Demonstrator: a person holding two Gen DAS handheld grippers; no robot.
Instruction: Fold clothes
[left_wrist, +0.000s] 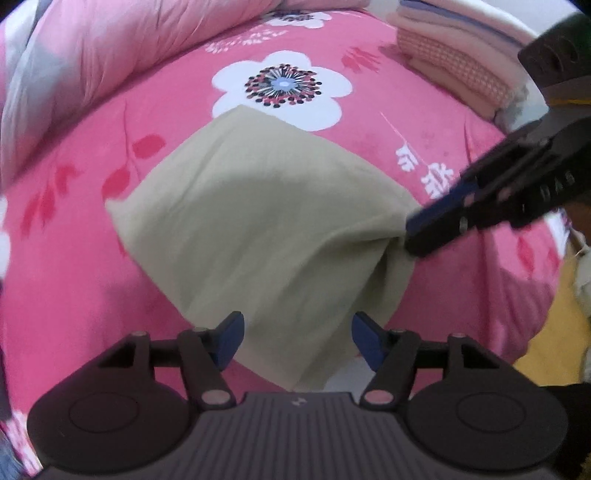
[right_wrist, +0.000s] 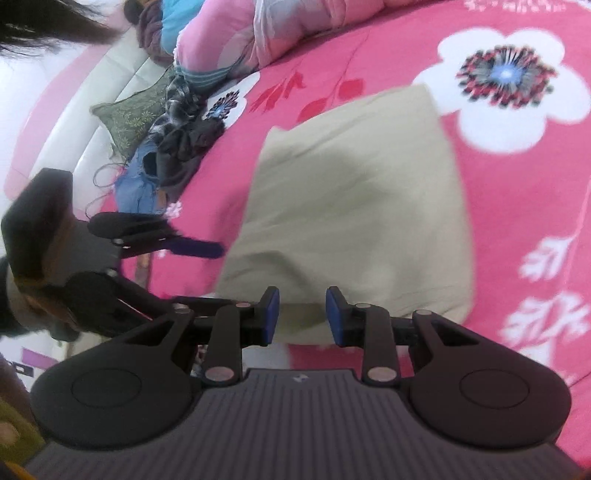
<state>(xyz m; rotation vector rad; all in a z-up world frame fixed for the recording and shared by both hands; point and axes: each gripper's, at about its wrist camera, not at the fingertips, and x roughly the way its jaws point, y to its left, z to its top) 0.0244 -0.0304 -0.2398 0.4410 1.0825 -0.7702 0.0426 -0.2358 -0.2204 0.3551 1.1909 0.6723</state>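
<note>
Folded beige garment (left_wrist: 258, 221) flat on pink floral bedspread (left_wrist: 369, 140). Left gripper (left_wrist: 297, 338) spread wide, holding nothing, at the garment's 6 o'clock edge. Right gripper (right_wrist: 302, 317) parted, straddling the 3 o'clock edge, not clamped.

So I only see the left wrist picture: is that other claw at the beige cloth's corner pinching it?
Observer: From the right wrist view, the right gripper stands open; the beige cloth shows between its fingers.
Operator: Any more clothes waiting?
Observer: Yes, a heap of dark and denim clothes lies by the white headboard.
Operator: Anything else there?
Observer: A green patterned cushion rests beside it.
</note>
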